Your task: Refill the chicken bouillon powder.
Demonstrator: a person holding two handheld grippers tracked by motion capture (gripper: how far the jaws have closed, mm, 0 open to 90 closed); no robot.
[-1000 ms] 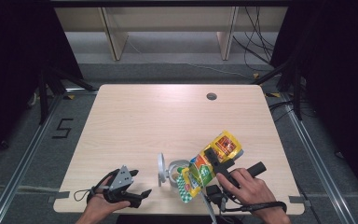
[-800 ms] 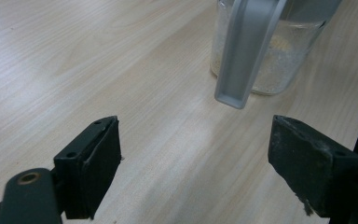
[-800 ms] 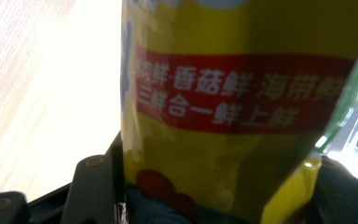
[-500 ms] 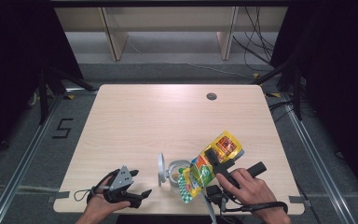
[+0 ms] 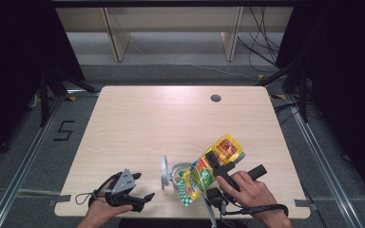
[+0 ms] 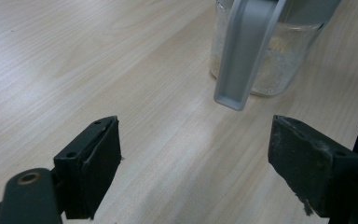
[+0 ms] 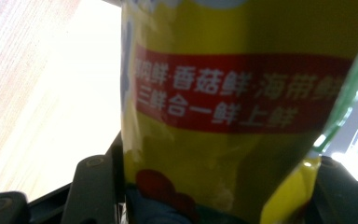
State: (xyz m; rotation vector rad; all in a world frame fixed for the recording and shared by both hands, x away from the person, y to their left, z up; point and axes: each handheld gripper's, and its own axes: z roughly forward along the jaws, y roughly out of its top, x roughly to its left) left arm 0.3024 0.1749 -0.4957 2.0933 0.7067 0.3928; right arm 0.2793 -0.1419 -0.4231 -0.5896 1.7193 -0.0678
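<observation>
- High view: the right tongs (image 5: 217, 161) clamp a yellow seasoning pouch (image 5: 209, 168), holding it tilted over a clear glass jar (image 5: 177, 174) near the front edge of the tabletop (image 5: 171, 118).
- The pouch's lower, green-patterned end points down towards the jar's mouth; its upper end, with a red label, rises to the right.
- The jar's grey lid (image 5: 164, 172) stands open on its left side.
- Right gripper view: the pouch (image 7: 233, 116) sits between the two black jaws, pinched at its base.
- Left gripper view: the left tongs (image 6: 196, 172) stand wide apart with nothing between them, low over the tabletop, the jar (image 6: 265, 56) just ahead.
- High view: the left tongs (image 5: 140, 199) rest left of the jar, apart from it.
</observation>
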